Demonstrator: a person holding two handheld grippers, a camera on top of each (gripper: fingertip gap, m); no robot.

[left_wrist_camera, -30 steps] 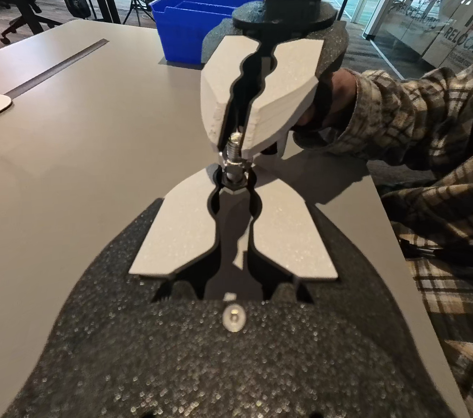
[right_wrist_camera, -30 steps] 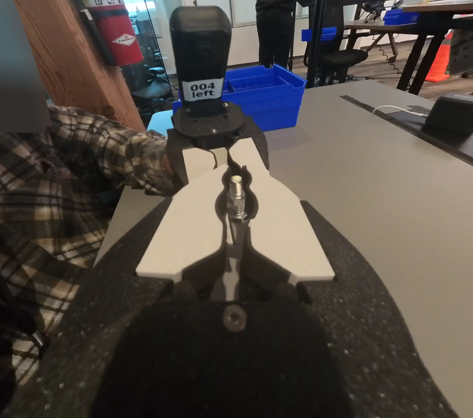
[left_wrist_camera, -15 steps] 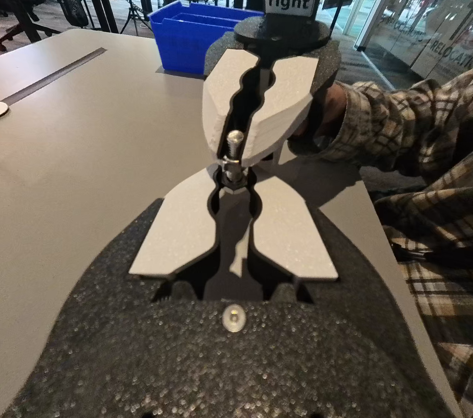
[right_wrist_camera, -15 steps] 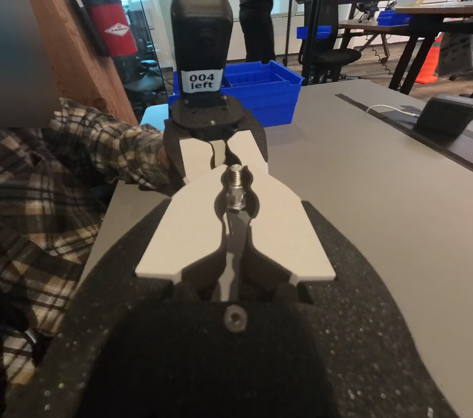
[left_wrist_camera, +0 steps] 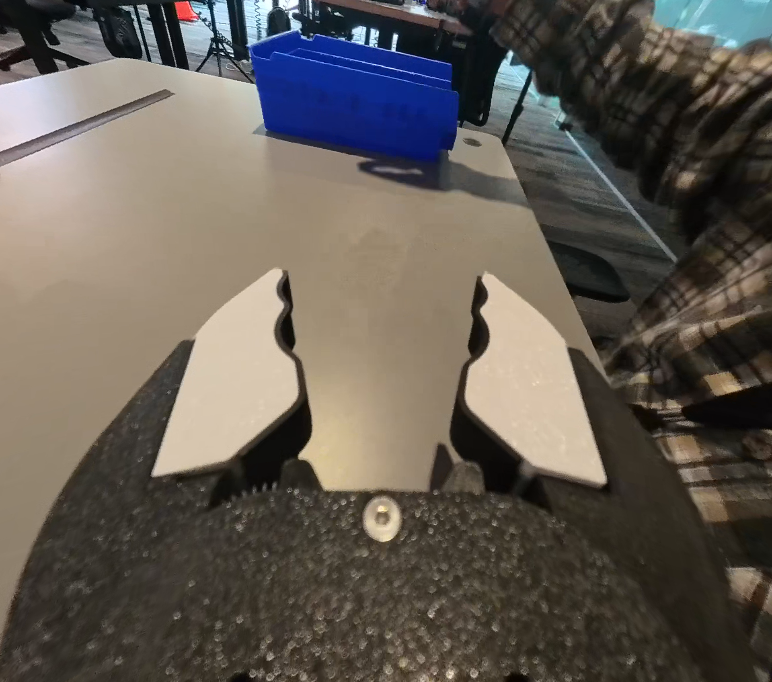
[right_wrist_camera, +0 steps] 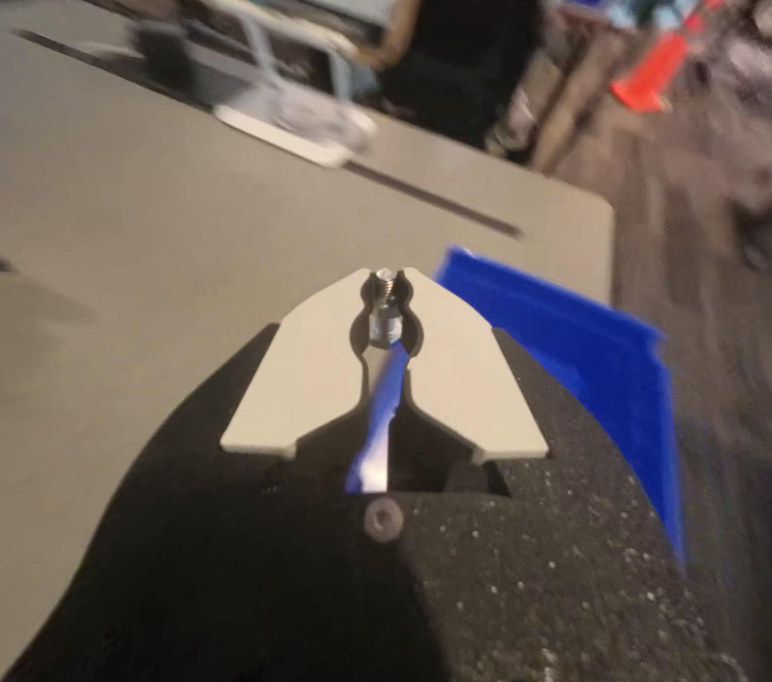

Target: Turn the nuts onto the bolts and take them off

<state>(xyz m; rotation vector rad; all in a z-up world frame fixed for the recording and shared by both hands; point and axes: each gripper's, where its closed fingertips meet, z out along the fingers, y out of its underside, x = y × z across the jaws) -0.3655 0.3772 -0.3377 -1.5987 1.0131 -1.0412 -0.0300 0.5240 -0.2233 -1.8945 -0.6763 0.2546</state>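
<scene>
Bolt (right_wrist_camera: 383, 311) with nut (right_wrist_camera: 383, 328) pinched in right claw (right_wrist_camera: 385, 280).
Left claw (left_wrist_camera: 382, 286) spread empty above desk (left_wrist_camera: 167, 202); blue bin (left_wrist_camera: 355, 106) at far edge.

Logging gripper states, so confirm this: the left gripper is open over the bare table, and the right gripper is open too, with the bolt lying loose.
Wrong on the right gripper: the right wrist view shows it shut on the bolt. The left gripper is indeed open over the table.

Bin (left_wrist_camera: 355, 106) on table (left_wrist_camera: 167, 223) far edge (right corner side).
</scene>
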